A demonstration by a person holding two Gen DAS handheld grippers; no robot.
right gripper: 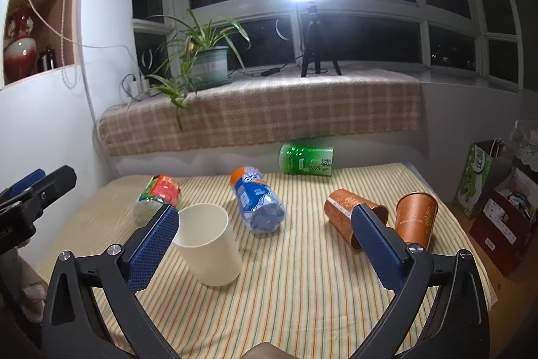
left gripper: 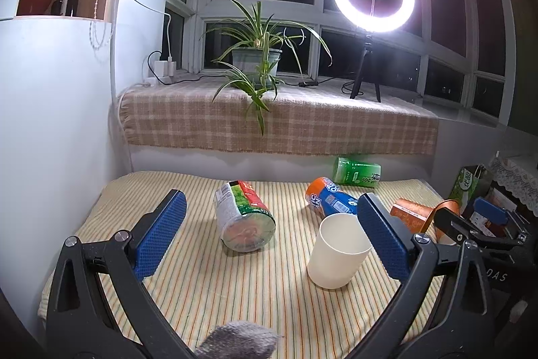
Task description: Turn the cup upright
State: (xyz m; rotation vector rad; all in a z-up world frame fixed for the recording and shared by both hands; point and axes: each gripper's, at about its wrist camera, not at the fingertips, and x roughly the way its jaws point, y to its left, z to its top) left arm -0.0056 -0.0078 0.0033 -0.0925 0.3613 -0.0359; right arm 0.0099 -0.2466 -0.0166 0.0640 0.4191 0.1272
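White cup [left gripper: 338, 249]: upright on striped cloth [left gripper: 188, 288], partly behind right pad of left gripper [left gripper: 272, 234]; just beside left pad of right gripper [right gripper: 265, 244].
Left gripper: spread wide, empty.
Right gripper: spread wide, empty.
Right view only: second copper cup [right gripper: 415, 219] clearly upright beside toppled one [right gripper: 353, 214].

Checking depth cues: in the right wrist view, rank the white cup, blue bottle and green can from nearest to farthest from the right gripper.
1. white cup, by the left finger of the right gripper.
2. blue bottle, centre.
3. green can, at the table's back.
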